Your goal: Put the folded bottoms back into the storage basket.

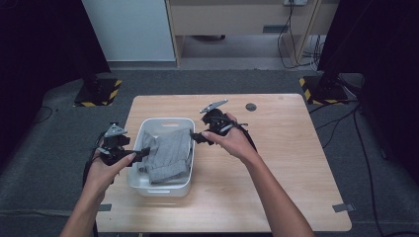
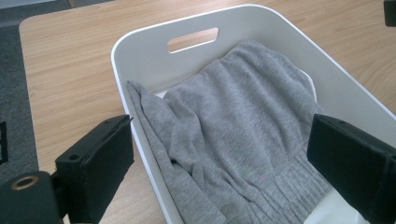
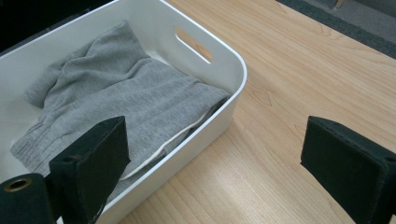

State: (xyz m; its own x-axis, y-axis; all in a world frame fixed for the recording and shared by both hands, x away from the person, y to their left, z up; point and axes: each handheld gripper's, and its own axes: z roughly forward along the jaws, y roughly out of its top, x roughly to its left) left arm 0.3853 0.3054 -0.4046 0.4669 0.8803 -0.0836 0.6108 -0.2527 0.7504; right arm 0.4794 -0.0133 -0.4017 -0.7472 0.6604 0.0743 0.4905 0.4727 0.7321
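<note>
A white plastic tub (image 1: 146, 185) stands on the left half of the wooden table (image 1: 291, 163). In it lies a crumpled grey garment (image 1: 170, 154) with a ribbed hem, the garment (image 2: 243, 121) filling most of the tub (image 2: 140, 42). My left gripper (image 1: 144, 153) is open at the tub's left rim, one jaw outside the wall and one over the cloth; my left gripper (image 2: 224, 163) holds nothing. My right gripper (image 1: 197, 137) is open above the tub's right rim. Between the jaws of my right gripper (image 3: 219, 163) I see the tub wall (image 3: 219, 51), the garment (image 3: 116, 98) and bare wood.
A dark round grommet (image 1: 251, 106) is set near the table's far edge. Stands with yellow-black striped bases (image 1: 99, 91) (image 1: 321, 89) sit on the carpet beyond both far corners. Cables (image 1: 346, 123) run along the floor at the right. The right half of the table is bare wood.
</note>
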